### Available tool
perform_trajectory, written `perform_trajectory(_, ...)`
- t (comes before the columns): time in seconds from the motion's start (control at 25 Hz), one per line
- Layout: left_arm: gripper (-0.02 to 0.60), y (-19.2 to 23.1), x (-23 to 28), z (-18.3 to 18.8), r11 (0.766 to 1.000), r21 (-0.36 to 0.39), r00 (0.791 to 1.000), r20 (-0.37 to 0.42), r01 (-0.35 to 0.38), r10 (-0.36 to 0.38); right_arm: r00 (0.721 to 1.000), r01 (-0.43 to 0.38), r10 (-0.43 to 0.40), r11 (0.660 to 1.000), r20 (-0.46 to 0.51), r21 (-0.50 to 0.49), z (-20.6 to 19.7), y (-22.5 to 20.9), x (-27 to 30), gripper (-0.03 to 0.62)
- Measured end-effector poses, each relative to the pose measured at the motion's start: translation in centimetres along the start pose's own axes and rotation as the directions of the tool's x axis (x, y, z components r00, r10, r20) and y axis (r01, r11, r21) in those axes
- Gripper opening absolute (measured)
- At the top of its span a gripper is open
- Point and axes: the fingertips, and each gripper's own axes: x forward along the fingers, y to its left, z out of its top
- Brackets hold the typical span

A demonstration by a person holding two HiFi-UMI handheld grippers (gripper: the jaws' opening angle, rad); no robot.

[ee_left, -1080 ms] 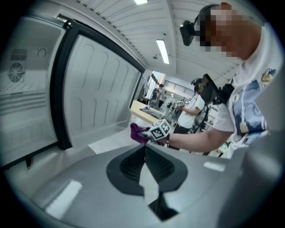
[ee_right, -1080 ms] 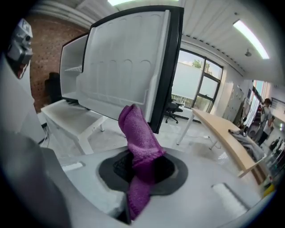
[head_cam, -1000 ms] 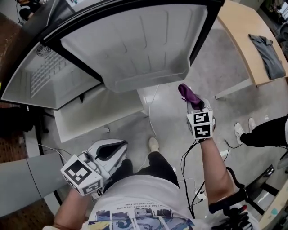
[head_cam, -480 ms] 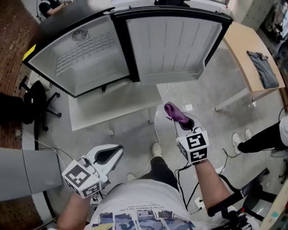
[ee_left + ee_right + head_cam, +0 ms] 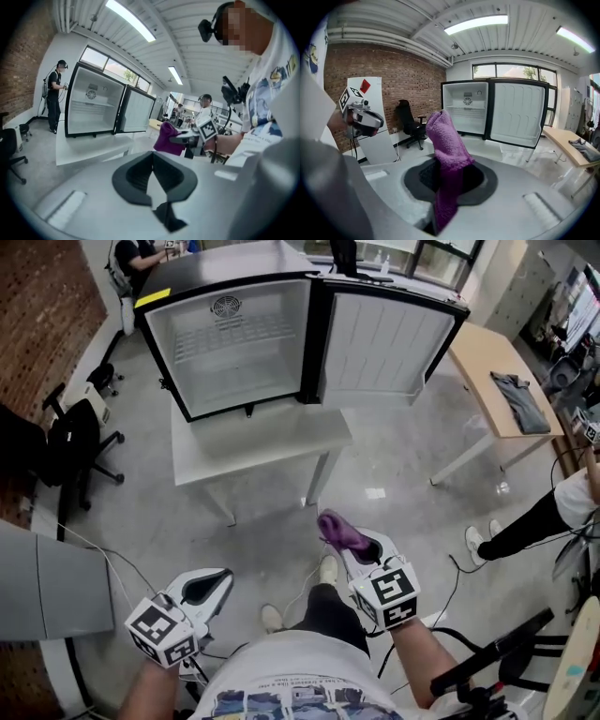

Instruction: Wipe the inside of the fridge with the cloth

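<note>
The black mini fridge (image 5: pixel 234 343) stands open on a low white table (image 5: pixel 272 451), its white inside empty and its door (image 5: pixel 384 334) swung to the right. It is well ahead of me, also in the left gripper view as the fridge (image 5: pixel 91 108) and in the right gripper view as the fridge (image 5: pixel 466 112). My right gripper (image 5: pixel 352 542) is shut on a purple cloth (image 5: pixel 336 529) that sticks up from the jaws, the cloth (image 5: pixel 446 140) filling their middle. My left gripper (image 5: pixel 223 576) is low by my body, its jaws together and holding nothing (image 5: pixel 152 164).
A wooden table (image 5: pixel 492 362) with a grey garment (image 5: pixel 520 399) stands at the right. A black office chair (image 5: pixel 75 442) and a grey cabinet (image 5: pixel 47 587) are at the left. A person's legs (image 5: pixel 525 521) show at the right, another person (image 5: pixel 141 254) behind the fridge. Cables lie on the floor.
I have backed away from the fridge, which now looks smaller and farther off. Both grippers have dropped closer to my body. The purple cloth stays in the right gripper.
</note>
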Motion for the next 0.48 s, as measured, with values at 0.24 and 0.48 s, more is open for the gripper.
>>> perform_trajectory(0.24,0.006,-2.7,-2.9,-1.2,1.0,0.024,0.999,0.032,-0.008,0.008,0.998,-0.037,0.04,0.998,0.051,-0.049,1.4,4.5,-4.0,0.054)
perform_trajectory(0.48,0.007,-6.3,-1.7,-1.2,0.999,0.031,0.999,0.042,-0.031,0.03,0.991,-0.077,0.086,0.992,0.102,-0.095,1.8,4.4,-7.4,0.054)
